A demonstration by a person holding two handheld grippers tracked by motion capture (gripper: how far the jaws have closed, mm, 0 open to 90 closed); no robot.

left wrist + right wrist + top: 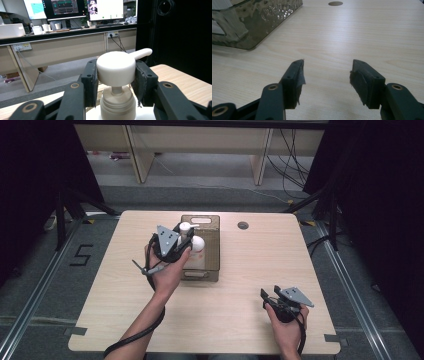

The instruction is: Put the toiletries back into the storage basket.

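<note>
Tabletop (240, 285) of pale wood fills the middle of the high view, with a smoky translucent bin (212, 251) standing toward its far side. A white pump bottle (192, 247) stands upright inside that bin, against its left wall. The left gripper (176, 241) reaches over the bin's left rim, held in the person's left hand (167, 272), and its fingers sit at the bottle's pump head. The right gripper (270, 295) rests low over the tabletop's near right part, well apart from the bin, held in the right hand (286, 322). A round hole (243, 225) lies in the tabletop just right of the bin's far corner.

In the left gripper view, the two black fingers (90, 80) press against either side of the white pump head (116, 68), clamping it; the spout (141, 53) points away to the upper right. Below the head, the thin stem and ribbed collar (118, 103) of the bottle show between the fingers. Desks and monitors stand beyond.

In the right gripper view, the fingers (292, 80) stand apart with nothing between them, only bare tabletop (337, 42). The bin's textured corner (259, 22) sits at the upper left, and the round hole (335, 3) lies at the far edge.
</note>
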